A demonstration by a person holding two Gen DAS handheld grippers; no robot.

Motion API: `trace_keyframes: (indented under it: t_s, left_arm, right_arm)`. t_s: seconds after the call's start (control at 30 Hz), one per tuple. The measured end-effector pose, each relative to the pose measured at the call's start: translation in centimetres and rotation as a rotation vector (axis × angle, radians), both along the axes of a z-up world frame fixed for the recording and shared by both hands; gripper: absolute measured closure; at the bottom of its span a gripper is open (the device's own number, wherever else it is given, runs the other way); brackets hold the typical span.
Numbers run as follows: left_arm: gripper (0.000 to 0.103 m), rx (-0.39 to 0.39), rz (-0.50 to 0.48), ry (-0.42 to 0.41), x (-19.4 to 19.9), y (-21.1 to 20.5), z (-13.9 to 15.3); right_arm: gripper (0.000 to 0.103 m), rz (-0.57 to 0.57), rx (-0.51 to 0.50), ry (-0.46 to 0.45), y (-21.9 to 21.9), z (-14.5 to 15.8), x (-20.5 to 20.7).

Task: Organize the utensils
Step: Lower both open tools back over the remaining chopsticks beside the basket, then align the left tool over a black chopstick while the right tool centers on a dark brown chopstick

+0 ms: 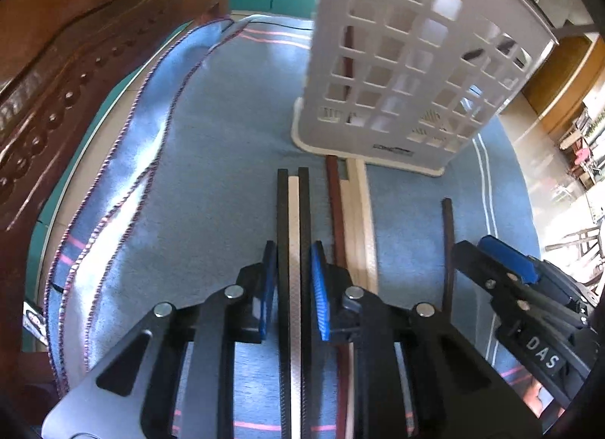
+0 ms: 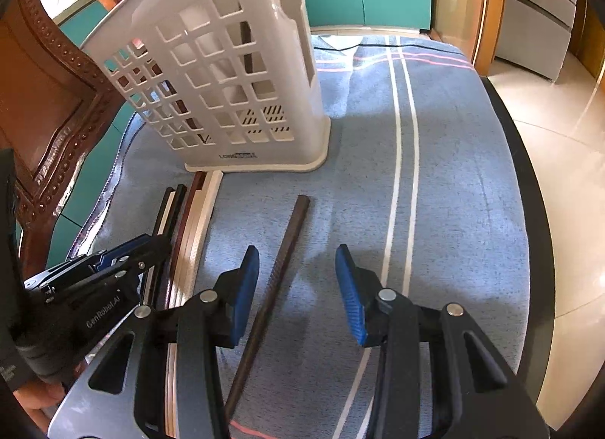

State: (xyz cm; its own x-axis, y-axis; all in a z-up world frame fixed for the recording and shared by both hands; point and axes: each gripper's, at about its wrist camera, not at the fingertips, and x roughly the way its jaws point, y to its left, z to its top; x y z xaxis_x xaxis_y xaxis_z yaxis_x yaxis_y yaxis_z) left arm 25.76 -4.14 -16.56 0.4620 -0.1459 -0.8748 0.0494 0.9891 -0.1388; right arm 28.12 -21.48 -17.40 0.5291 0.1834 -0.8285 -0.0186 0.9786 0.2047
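Both tongs point steeply down over the blue towel (image 2: 453, 174). Left gripper (image 1: 293, 284) has its blue pads pinched on a bundle of three chopsticks (image 1: 293, 212) — two black with a pale one between — which lies flat, tips toward the far side. Right gripper (image 2: 298, 287) stands spread: the lone dark chopstick (image 2: 280, 276) lies between its pads, nearer the left one, and neither presses on it.

Just right of the held bundle, in the left wrist view, lie more sticks (image 1: 351, 219), one reddish-brown and two or three cream, their far ends at the foot of the white slotted holder (image 1: 408, 72). That holder stands upright at the far middle of the towel, with at least one dark stick already inside. A carved wooden chair (image 1: 56, 79) stands at the far left.

Judging by this, the step in hand is picking up: the left has its catch, the right has not yet closed. Next the left would need to lift the bundle, tip it upright and drop it over the holder's rim — three loose sticks in one pinch may slip or fan out.
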Motion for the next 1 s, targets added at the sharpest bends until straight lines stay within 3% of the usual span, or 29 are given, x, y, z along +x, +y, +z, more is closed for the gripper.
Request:
trace_keyframes:
  t_s: [0.23,0.4,0.63,0.73,0.83,1.0]
  left_arm:
    - [0.082,0.045,0.047,-0.014,0.4,0.6,0.1]
    - [0.066,0.076,0.058,-0.019,-0.7,0.2,0.3]
    - [0.054,0.103,0.036,-0.029,-0.7,0.2,0.0]
    - [0.055,0.119,0.033,-0.037,-0.9,-0.1,0.0]
    - [0.071,0.136,0.048,-0.044,-0.8,0.0,0.1]
    - [0.081,0.134,0.075,-0.042,-0.9,0.9,0.3]
  right_arm:
    - [0.058,0.008,0.002,-0.001,0.3,0.1,0.2]
    - [0.055,0.026,-0.009,-0.016,0.9,0.2,0.1]
    - [0.051,0.058,-0.063,-0.014,2.6,-0.3,0.4]
    - [0.051,0.064,-0.097,-0.012,3.2,-0.7,0.4]
    - [0.051,0.066,-0.120,-0.009,3.6,-1.0,0.5]
    - [0.051,0.066,-0.126,-0.012,3.7,-1.1,0.5]
